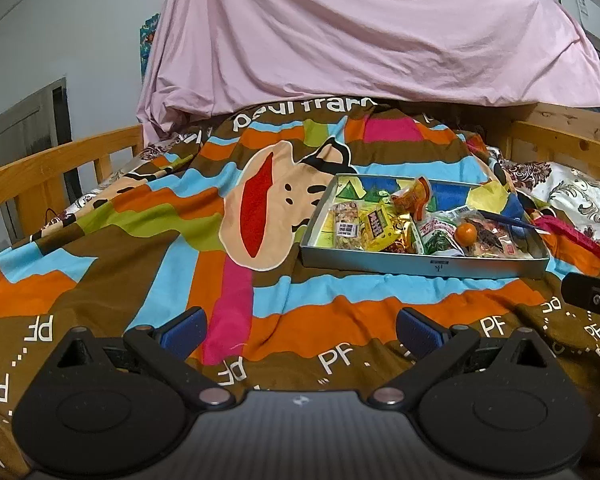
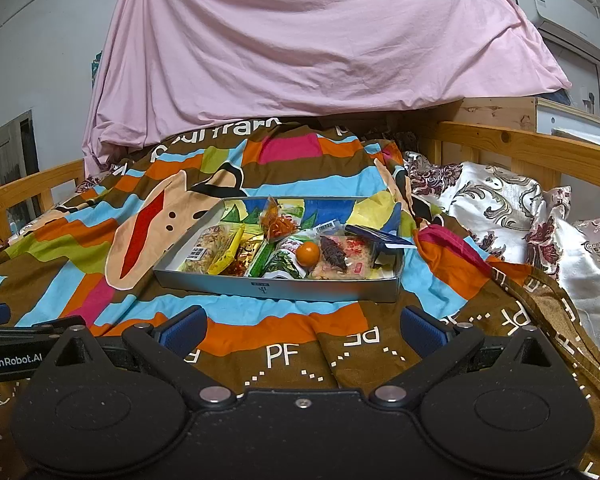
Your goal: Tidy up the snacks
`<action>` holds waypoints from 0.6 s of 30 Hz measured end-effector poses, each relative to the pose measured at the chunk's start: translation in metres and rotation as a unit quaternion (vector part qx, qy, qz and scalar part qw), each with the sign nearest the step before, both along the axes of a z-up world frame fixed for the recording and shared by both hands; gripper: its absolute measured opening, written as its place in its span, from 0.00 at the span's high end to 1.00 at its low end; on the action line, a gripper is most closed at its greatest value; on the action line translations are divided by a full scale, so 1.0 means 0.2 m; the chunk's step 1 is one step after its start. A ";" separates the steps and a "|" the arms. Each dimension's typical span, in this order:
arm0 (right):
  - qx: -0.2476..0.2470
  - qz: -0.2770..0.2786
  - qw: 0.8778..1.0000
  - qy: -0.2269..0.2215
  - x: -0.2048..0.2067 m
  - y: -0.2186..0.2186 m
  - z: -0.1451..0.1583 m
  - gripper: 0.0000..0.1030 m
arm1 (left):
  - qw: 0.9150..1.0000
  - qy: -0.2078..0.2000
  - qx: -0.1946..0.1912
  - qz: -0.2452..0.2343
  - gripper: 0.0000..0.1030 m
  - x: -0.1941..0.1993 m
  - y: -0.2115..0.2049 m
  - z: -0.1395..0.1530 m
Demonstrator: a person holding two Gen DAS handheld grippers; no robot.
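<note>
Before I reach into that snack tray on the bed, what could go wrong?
The metal tray sits on a soft, wrinkled blanket, so pressing down may tip it. The small orange rests loose on the packets and could roll out. The snack packets overlap tightly, so the open right gripper or left gripper might pinch two at once.
</note>
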State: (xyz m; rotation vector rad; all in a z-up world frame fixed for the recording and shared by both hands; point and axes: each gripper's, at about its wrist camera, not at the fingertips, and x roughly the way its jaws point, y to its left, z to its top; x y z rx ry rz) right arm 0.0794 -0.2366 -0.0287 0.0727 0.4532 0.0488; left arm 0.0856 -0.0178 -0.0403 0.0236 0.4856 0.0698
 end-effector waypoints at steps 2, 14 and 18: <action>-0.001 0.000 1.000 0.000 0.00 0.00 0.00 0.01 | 1.000 0.000 0.000 -0.004 0.00 0.00 0.00 0.00; 0.000 0.000 1.000 0.000 0.00 0.00 0.00 0.01 | 1.000 0.002 -0.001 -0.005 0.00 0.02 0.01 0.00; 0.000 0.000 1.000 0.000 0.00 0.00 0.00 0.01 | 1.000 0.003 -0.001 -0.005 0.00 0.02 0.00 0.01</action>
